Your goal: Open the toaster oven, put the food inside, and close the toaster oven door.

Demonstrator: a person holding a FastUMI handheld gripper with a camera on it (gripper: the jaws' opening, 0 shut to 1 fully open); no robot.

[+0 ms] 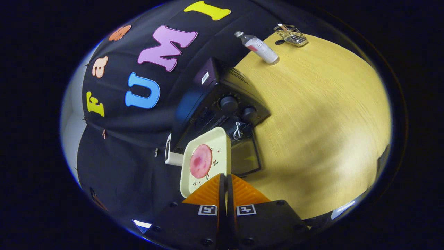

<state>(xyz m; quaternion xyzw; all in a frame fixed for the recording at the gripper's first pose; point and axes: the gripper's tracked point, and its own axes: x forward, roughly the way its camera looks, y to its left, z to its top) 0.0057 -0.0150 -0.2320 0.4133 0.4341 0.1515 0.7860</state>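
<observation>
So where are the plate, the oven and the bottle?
Plate (211, 146): gripper view, bare cream part beside the pink slice.
Oven (239, 107): gripper view, panel between its two knobs.
Bottle (261, 48): gripper view, mid-body.

A cream square plate (215, 146) with small dark sprig motifs carries a round pink slice of food (200, 161) with a darker red blotch. Behind it stands a black toaster oven (222, 104) with black knobs and a dark glass door. The table (312, 121) is pale yellow wood grain. A clear bottle (258, 47) has a white and red label, beside a silver wire basket (291, 34).
</observation>
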